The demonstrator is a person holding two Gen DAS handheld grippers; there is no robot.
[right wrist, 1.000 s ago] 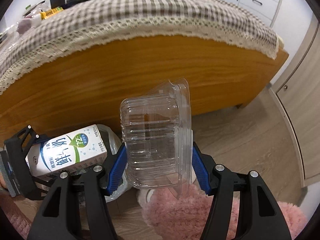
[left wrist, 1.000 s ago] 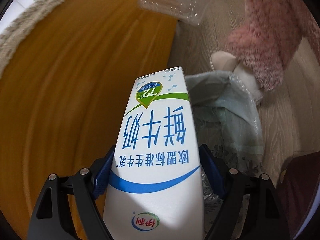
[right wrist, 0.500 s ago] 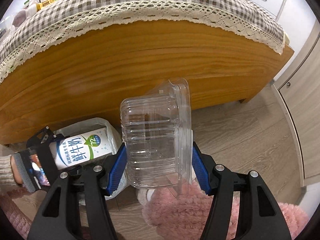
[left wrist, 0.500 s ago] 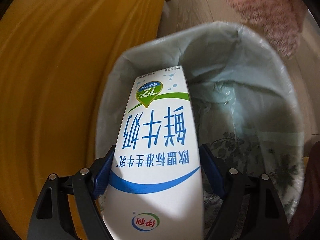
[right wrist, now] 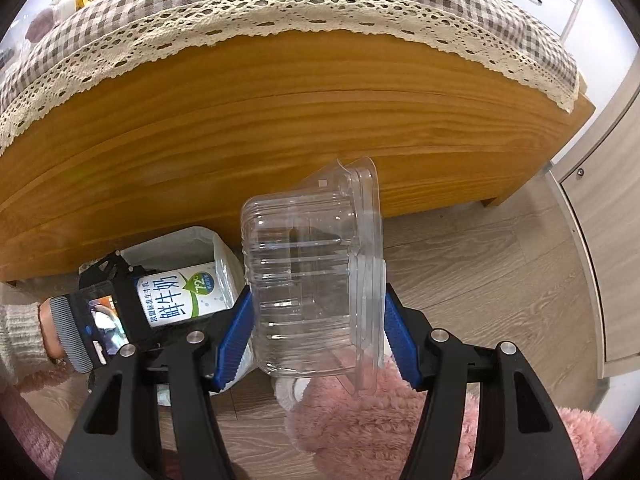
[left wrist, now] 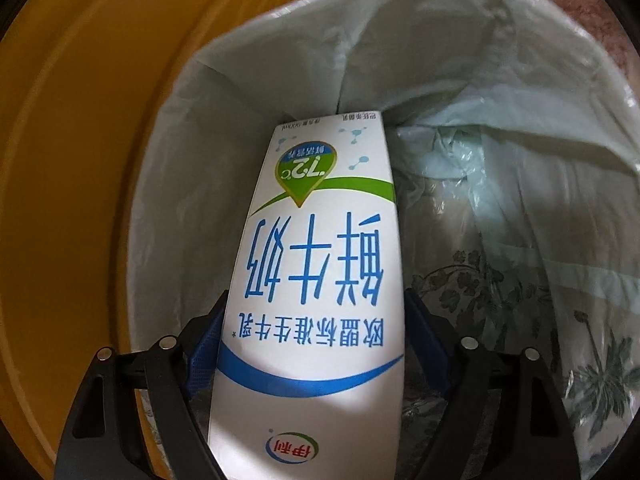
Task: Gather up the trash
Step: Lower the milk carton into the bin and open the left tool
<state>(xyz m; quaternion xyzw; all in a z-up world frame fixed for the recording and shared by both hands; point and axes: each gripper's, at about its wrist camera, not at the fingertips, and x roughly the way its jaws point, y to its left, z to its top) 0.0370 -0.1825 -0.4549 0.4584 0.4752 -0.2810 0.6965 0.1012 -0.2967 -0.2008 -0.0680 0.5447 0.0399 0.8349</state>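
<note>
Left wrist view: the left gripper (left wrist: 312,344) is clamped on a white milk carton (left wrist: 320,264), its blue pads (left wrist: 206,344) pressed against the carton's two side faces near the lower half, so that the carton projects forward along the fingers. The carton's far end reaches down inside the mouth of a trash bin (left wrist: 168,184) lined with a pale green plastic bag (left wrist: 460,80); the liner's folds surround the carton on both sides. The bin stands just beside an orange-brown wooden panel (left wrist: 72,160). Right wrist view: the right gripper (right wrist: 316,336) is clamped on a clear plastic clamshell container (right wrist: 312,272), held between the blue pads (right wrist: 236,336) with its rim to the right and its body tilted. To its left, the milk carton (right wrist: 176,292) sits in the left gripper (right wrist: 120,292) at the bin's (right wrist: 224,260) opening, with a person's hand (right wrist: 50,332) behind it. A checked, lace-edged cloth (right wrist: 280,8) covers the wooden furniture above; a pink fluffy slipper (right wrist: 360,420) lies on the floor below the container.
</note>
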